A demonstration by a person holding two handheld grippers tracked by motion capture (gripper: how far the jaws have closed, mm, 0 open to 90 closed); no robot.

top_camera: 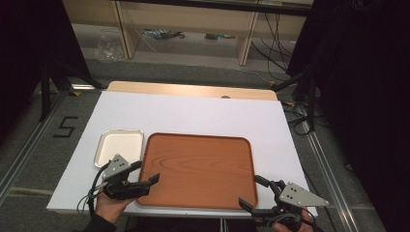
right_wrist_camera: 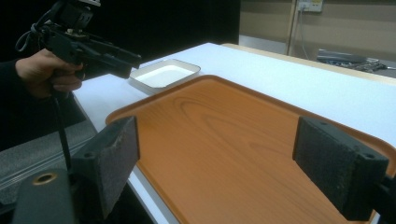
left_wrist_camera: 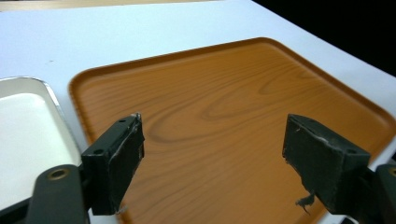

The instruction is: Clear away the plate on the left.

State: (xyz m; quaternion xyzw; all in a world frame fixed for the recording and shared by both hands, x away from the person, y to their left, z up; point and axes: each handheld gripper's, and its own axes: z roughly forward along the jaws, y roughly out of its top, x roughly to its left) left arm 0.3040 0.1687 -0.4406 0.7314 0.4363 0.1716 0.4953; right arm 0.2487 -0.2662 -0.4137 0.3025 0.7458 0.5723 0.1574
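One bare wood-grain tray [top_camera: 198, 169]

White table [top_camera: 193, 113], wooden tray [top_camera: 198, 169] (bare), white dish [top_camera: 120, 145]

**Three cameras on one table**

The high view looks forward and down from the near side, taking in the whole white-covered table [top_camera: 193, 113]. The left gripper view sits low and close, facing across the rectangular wood-grain brown tray [left_wrist_camera: 224, 107]. The right gripper view looks from the opposite near corner. All three share that tray and the small white metal-rimmed dish [right_wrist_camera: 164, 74].
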